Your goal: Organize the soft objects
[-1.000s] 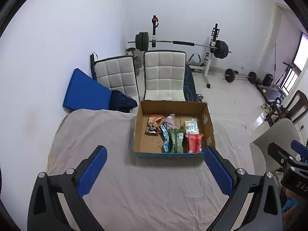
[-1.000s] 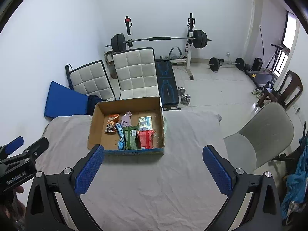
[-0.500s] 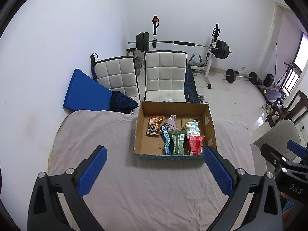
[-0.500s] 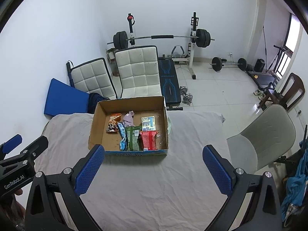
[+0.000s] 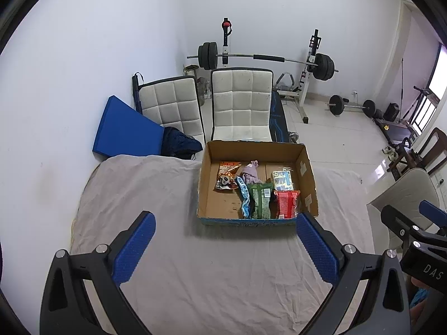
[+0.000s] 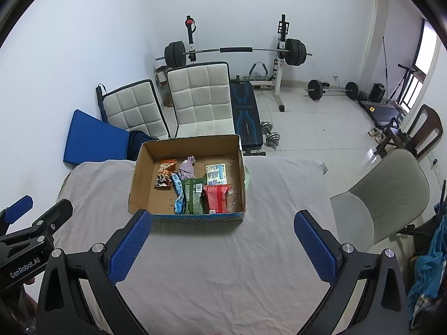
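Cardboard box sits on a grey-sheeted table, holding an orange snack bag, a lilac cloth, a blue wrapper, green packet and red packet. The left gripper and right gripper hover above the sheet near the box, fingers spread wide, holding nothing. White quilted chairs and a barbell rack stand behind.
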`<action>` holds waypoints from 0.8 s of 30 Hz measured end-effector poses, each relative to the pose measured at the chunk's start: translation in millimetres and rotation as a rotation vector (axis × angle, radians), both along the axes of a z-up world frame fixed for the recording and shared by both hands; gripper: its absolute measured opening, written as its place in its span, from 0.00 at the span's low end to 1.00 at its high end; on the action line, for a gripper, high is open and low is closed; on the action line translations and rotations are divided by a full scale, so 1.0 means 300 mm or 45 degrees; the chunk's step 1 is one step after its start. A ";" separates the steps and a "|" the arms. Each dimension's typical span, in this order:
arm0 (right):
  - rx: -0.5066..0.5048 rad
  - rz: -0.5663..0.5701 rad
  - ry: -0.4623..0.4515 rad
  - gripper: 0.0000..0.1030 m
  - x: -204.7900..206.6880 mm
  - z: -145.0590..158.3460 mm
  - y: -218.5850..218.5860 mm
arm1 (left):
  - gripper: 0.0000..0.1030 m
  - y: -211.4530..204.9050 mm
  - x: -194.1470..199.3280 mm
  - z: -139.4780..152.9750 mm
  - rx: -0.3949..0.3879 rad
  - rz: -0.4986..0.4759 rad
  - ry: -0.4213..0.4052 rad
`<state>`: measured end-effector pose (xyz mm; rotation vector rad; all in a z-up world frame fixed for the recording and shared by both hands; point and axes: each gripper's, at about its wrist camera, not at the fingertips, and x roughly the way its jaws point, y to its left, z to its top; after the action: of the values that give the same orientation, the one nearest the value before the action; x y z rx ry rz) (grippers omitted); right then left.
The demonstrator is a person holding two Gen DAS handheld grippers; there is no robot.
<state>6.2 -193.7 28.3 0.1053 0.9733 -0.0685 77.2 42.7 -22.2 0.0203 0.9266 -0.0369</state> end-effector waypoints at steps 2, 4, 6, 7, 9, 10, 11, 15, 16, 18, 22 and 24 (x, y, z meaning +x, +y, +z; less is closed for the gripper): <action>-0.004 0.001 -0.001 1.00 0.000 0.000 -0.001 | 1.00 0.002 -0.002 0.000 -0.003 0.001 0.000; -0.005 0.002 -0.002 1.00 -0.001 -0.001 -0.002 | 1.00 0.003 -0.001 0.000 -0.004 0.001 0.000; 0.002 0.003 -0.001 1.00 0.000 -0.001 -0.002 | 1.00 0.003 -0.002 0.002 -0.008 -0.002 0.000; 0.005 0.003 0.000 1.00 -0.001 0.000 -0.004 | 1.00 0.003 -0.003 0.003 -0.009 -0.002 -0.001; 0.006 0.004 -0.001 1.00 -0.002 0.000 -0.007 | 1.00 0.002 -0.002 0.006 -0.006 -0.003 -0.003; 0.008 0.005 0.000 1.00 -0.001 0.001 -0.005 | 1.00 0.003 -0.001 0.006 -0.006 -0.001 -0.001; 0.005 0.006 -0.001 1.00 -0.001 0.003 -0.005 | 1.00 0.003 -0.001 0.007 -0.006 -0.001 -0.002; -0.003 0.007 -0.009 1.00 -0.002 0.011 -0.007 | 1.00 -0.003 -0.002 0.019 -0.010 -0.004 -0.008; -0.004 0.007 -0.010 1.00 -0.003 0.010 -0.009 | 1.00 -0.003 -0.001 0.021 -0.010 -0.003 -0.009; -0.006 0.010 -0.012 1.00 -0.004 0.016 -0.007 | 1.00 -0.004 -0.001 0.026 -0.010 -0.004 -0.011; -0.014 0.009 -0.022 1.00 -0.008 0.025 -0.006 | 1.00 -0.007 -0.001 0.049 -0.009 -0.004 -0.034; -0.019 0.006 -0.030 1.00 -0.010 0.031 -0.007 | 1.00 -0.008 0.002 0.055 -0.011 -0.008 -0.034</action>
<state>3.1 -195.9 37.6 0.0898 0.9496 -0.0698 77.9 40.2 -5.6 0.0157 0.8994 -0.0460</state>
